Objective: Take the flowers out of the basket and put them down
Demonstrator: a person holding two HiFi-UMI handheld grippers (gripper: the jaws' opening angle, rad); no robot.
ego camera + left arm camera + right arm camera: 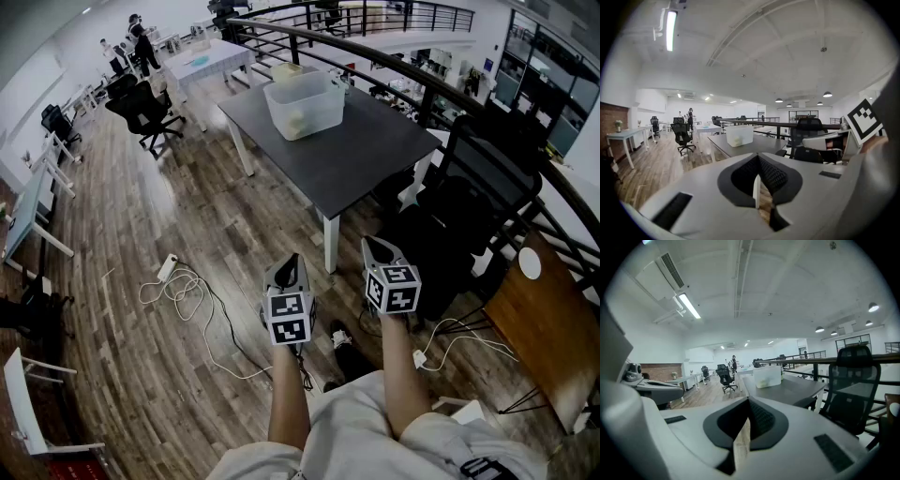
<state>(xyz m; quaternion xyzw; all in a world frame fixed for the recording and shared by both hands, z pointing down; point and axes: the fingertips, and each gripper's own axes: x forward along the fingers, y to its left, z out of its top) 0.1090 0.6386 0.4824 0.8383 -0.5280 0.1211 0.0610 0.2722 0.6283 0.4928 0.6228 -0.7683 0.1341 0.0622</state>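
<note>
The basket is a translucent white bin (305, 103) standing on a dark grey table (375, 150) some way ahead of me. A faint yellowish shape (296, 118) shows through its wall; I cannot make out flowers. My left gripper (290, 260) and right gripper (379, 246) are held side by side over the wooden floor, short of the table's near corner, both shut and holding nothing. In the left gripper view the gripper (758, 187) points at the bin (739, 135). In the right gripper view the gripper (743, 437) also faces the bin (767, 376).
A black mesh chair (483, 183) stands at the table's right side, in front of a curved black railing (403, 66). A white power strip and cables (178, 281) lie on the floor to the left. Office chairs (145, 108) and people (141, 42) are far back. A wooden board (544, 328) is at right.
</note>
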